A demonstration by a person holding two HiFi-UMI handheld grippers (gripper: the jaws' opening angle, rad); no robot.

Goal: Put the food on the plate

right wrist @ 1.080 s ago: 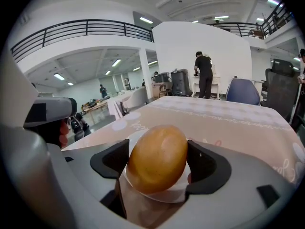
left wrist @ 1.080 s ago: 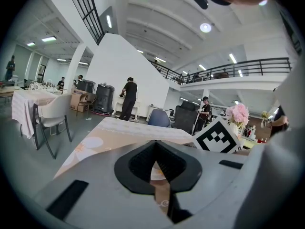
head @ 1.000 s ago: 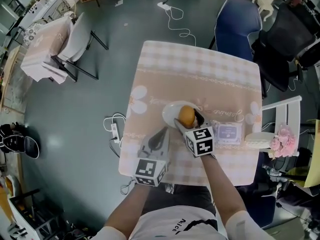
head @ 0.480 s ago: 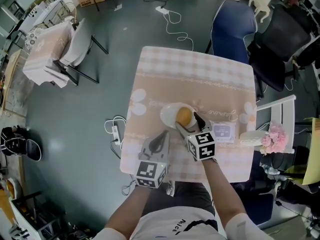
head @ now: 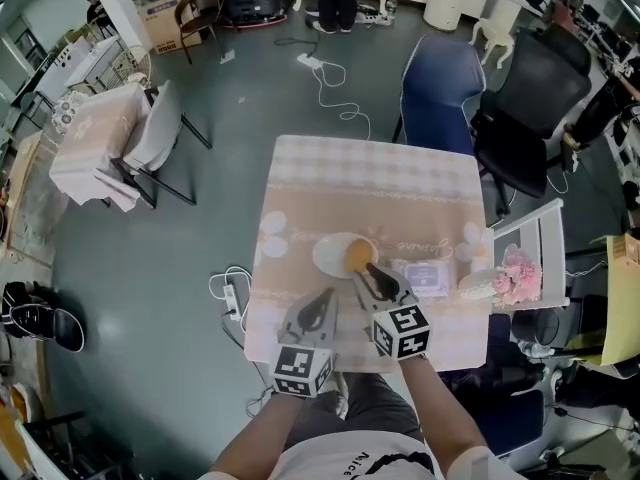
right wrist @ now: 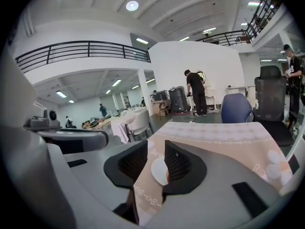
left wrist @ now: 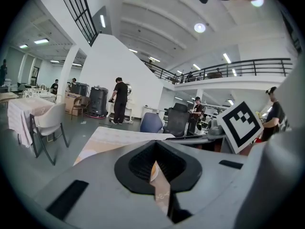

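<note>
A round orange piece of food (head: 358, 256) lies on the white plate (head: 325, 258) in the middle of the checked table. My right gripper (head: 375, 273) hovers just short of the plate, clear of the food, and its jaws are closing with nothing between them. In the right gripper view, the plate (right wrist: 158, 171) shows through the gap of the right gripper (right wrist: 156, 163). My left gripper (head: 325, 296) rests lower left of the plate with its jaws together and empty. In its own view the left gripper (left wrist: 155, 163) shows only a sliver of cloth.
A pale lilac box (head: 428, 278) lies right of the plate, with a white item (head: 478, 286) and pink flowers (head: 515, 268) at the table's right edge. A blue chair (head: 440, 78) and a black chair (head: 530, 88) stand beyond the table. People stand far off.
My right gripper had its jaws wide round the food over the plate; it has drawn back toward me, its jaws narrower, and the food stays on the plate. The left gripper barely moved.
</note>
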